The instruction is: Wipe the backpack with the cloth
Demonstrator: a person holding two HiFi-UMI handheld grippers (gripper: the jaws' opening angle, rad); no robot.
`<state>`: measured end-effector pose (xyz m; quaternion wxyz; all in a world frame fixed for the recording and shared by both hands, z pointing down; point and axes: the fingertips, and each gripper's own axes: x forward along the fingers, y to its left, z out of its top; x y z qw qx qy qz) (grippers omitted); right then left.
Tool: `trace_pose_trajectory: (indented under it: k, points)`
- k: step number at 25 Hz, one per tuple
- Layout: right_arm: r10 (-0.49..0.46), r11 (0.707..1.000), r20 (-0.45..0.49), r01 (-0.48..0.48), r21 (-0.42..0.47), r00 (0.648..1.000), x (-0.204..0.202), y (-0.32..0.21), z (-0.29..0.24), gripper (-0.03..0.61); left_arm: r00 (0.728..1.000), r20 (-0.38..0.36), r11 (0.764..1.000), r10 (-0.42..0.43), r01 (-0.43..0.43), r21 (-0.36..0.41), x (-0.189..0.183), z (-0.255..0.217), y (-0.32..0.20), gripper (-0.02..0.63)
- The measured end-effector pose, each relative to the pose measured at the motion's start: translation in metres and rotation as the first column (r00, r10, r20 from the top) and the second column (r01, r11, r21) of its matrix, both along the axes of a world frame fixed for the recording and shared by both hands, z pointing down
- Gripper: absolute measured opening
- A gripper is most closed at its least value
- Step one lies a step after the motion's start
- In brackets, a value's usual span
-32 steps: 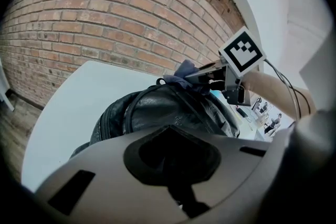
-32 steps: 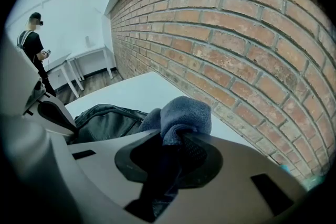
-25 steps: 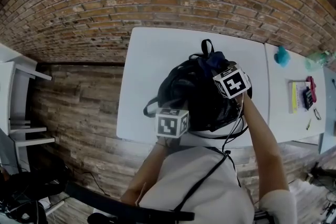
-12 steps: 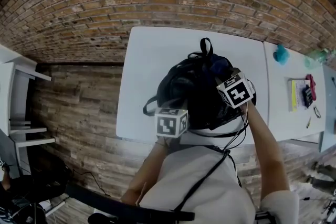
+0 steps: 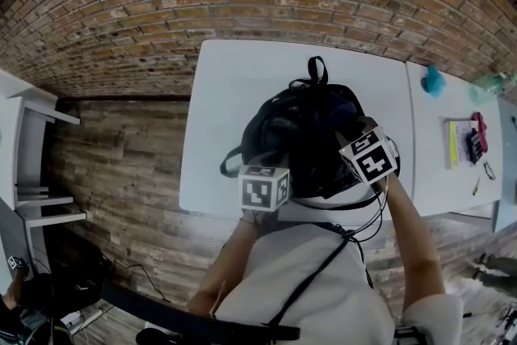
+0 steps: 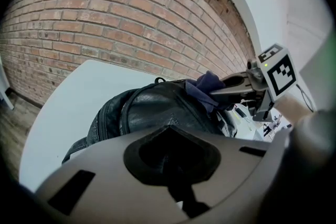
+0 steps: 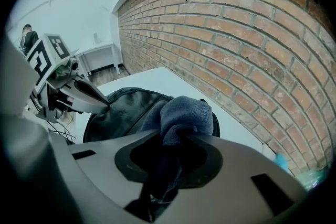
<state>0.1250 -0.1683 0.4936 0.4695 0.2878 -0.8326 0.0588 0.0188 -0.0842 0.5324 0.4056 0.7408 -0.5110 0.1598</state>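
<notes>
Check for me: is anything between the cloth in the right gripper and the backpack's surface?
Nothing visible is. The right gripper is shut on the cloth, which bunches directly over the backpack top. The left gripper is at the backpack's other side, apart from the cloth.

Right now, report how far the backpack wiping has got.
Done: the cloth is clamped in the right gripper and rests on top of the black backpack, which lies on the white table. In hand: the left gripper, jaws together, sits at the backpack's near side. Left: the wiping itself. No cleaned patch shows, so how much is covered cannot be told.
</notes>
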Motion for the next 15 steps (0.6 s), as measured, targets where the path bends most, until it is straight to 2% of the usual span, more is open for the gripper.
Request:
trace_pose_trajectory:
  k: [8, 15]
  points:
    - [-0.014, 1.0, -0.022, 0.013, -0.025, 1.0, 0.011, 0.034, 0.003, 0.075, 1.0, 0.002, 1.0, -0.002, 0.002, -0.002, -0.001, 0.001, 0.0, 0.003]
    - [0.011, 0.997, -0.011, -0.012, -0.07, 1.0, 0.026, 0.057, 0.008, 0.075, 1.0, 0.003, 1.0, -0.006, 0.006, -0.004, -0.001, 0.002, 0.001, 0.003]
